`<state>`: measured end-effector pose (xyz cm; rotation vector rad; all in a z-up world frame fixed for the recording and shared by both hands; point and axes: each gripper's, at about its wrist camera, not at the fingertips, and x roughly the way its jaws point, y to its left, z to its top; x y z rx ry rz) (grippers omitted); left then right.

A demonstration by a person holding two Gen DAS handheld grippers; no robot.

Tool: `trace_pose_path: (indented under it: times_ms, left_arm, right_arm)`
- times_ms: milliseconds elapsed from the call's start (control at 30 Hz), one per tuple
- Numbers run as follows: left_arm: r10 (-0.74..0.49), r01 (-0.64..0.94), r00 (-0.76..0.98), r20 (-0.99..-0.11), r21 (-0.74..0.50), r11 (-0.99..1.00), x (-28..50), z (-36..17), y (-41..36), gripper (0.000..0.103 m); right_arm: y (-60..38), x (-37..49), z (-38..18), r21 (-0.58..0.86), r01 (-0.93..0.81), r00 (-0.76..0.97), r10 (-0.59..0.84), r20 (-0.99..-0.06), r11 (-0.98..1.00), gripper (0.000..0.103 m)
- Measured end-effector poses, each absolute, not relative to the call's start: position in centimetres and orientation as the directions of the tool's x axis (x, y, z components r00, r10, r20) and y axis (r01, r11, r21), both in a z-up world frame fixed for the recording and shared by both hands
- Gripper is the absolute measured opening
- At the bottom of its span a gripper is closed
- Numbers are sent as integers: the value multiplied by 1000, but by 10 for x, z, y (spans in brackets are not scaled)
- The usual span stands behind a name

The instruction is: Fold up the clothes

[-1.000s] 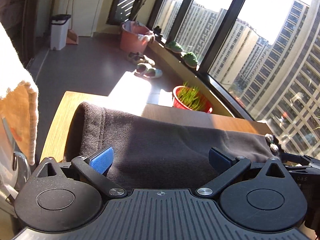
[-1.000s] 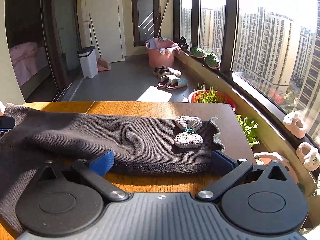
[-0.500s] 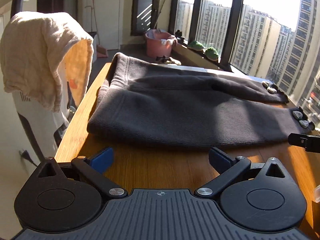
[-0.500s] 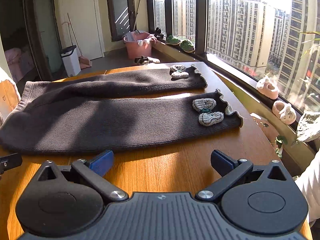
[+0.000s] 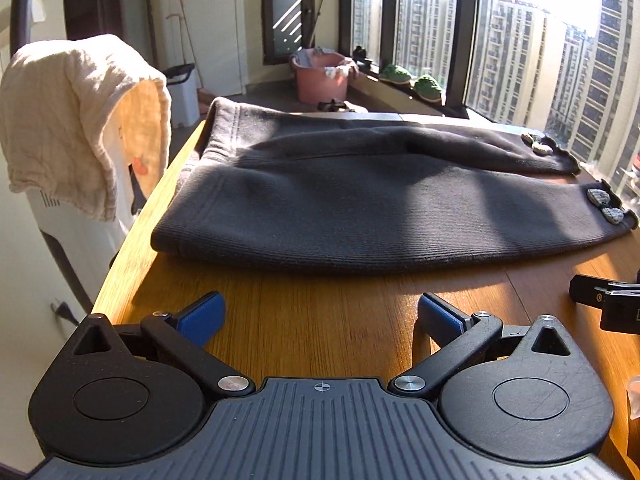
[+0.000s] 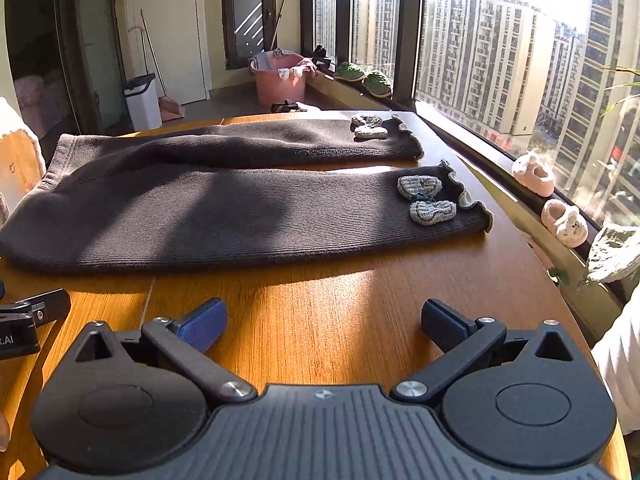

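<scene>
The dark knitted trousers (image 6: 224,208) lie flat and full length across the far half of the tabletop (image 6: 320,312), legs side by side, so no fold looks made yet. The left gripper (image 5: 320,316) and right gripper (image 6: 324,320) hover near the front edge, jaws wide apart and empty.

Both cameras sit low over the near edge of the wooden table (image 5: 320,320), each looking forward between its own spread fingers toward the windows. The left view faces from the left side, the right view from the right. Both share the dark trousers (image 6: 224,208) lying well ahead, and each catches the other gripper's edge.
</scene>
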<state>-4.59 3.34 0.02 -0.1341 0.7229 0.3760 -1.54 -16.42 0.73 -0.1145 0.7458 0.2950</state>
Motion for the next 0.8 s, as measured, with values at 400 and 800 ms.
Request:
trace_pose_path:
  times_ms: [400, 800]
  left_arm:
    - [290, -383, 688, -666, 8, 924, -49, 2, 31, 103]
    - [289, -382, 689, -665, 7, 924, -50, 3, 30, 103]
  right_arm:
    - [-162, -16, 6, 2, -301, 699, 222, -680, 954, 103]
    - [-161, -14, 5, 3, -304, 699, 225, -679, 953, 103]
